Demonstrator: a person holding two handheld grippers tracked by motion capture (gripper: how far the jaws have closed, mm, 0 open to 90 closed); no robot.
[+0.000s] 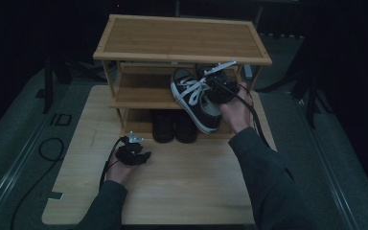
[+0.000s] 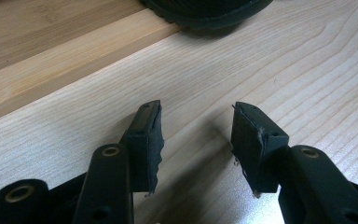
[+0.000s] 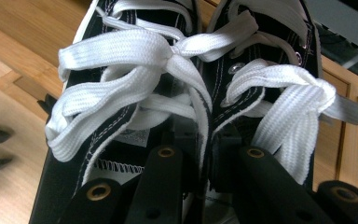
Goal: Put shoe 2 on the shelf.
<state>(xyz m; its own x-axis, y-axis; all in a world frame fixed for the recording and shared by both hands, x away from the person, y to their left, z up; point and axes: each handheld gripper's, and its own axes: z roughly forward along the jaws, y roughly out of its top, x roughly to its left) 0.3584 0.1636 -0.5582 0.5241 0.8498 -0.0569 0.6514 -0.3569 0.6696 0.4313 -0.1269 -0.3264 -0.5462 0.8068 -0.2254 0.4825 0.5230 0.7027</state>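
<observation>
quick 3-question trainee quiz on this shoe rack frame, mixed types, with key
1. True or false: the right hand-held gripper is shut on the pair of black sneakers.
2. Which shelf of the wooden rack holds the dark shoes? A top, B middle, C bottom.
3. Fill in: the left hand-held gripper has its jaws ____ over the tabletop.

Key: 1 true; 2 C; 3 open, with nothing between them.
</observation>
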